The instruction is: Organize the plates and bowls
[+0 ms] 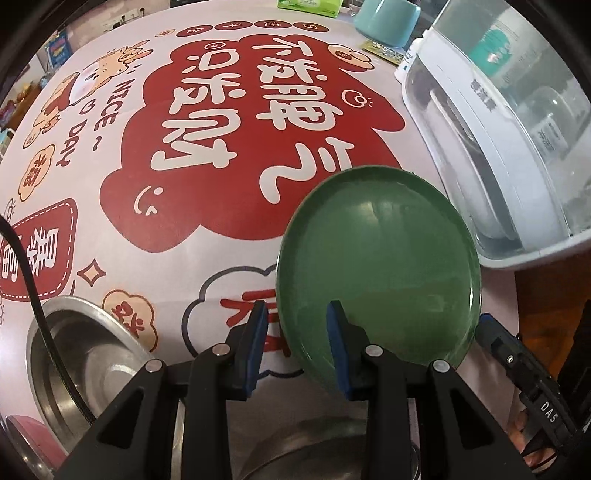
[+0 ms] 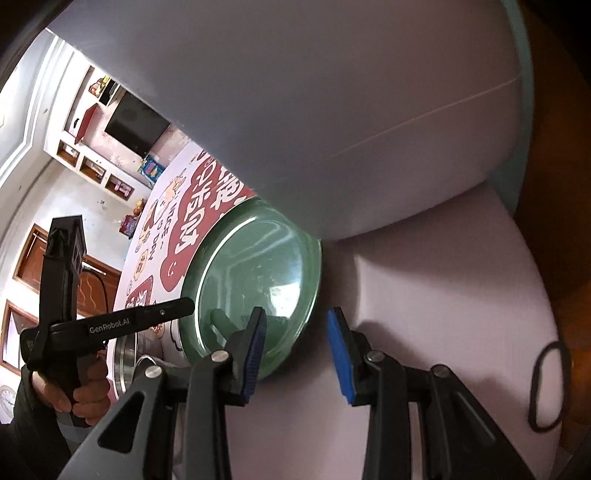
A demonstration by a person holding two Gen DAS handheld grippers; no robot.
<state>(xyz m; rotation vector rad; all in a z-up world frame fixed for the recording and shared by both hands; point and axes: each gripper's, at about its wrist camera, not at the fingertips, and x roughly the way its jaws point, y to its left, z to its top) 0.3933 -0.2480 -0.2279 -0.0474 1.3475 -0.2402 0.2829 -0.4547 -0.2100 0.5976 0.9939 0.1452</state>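
Note:
A round green plate [image 1: 376, 266] hangs tilted just over the printed tablecloth, beside the white dish rack. My left gripper [image 1: 297, 310] points down at its near rim and is shut on it, the right pad lying over the plate's inner face. In the right wrist view the same plate [image 2: 255, 280] sits against the rack's base. My right gripper [image 2: 297, 314] is open there: the plate's rim passes between the jaws and neither pad presses on it. A hand [image 2: 85, 391] holds the left gripper, whose finger [image 2: 147, 317] reaches the plate's far rim.
A steel bowl [image 1: 92, 369] stands at the lower left, another steel vessel [image 1: 303, 446] under my left gripper, and a red dish [image 1: 33, 443] at the corner. The covered white dish rack [image 1: 498, 155] fills the right side. A teal cup [image 1: 388, 22] stands far back. A black band [image 2: 550, 384] lies near the table edge.

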